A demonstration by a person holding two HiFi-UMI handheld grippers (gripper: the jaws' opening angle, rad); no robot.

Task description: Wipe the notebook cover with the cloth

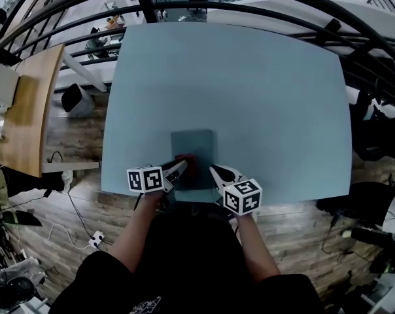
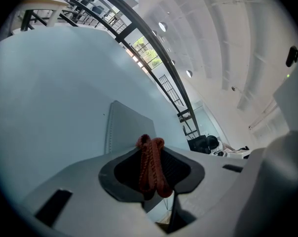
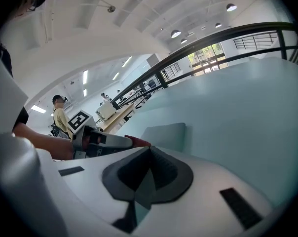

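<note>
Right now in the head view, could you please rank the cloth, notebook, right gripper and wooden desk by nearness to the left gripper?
1. cloth, clamped in the left gripper itself.
2. notebook, just beneath it.
3. right gripper, to the right.
4. wooden desk, far left.

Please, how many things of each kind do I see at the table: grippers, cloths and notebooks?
Grippers: 2 (left gripper, right gripper)
Cloths: 1 (red cloth)
Notebooks: 1 (notebook)
Total: 4
</note>
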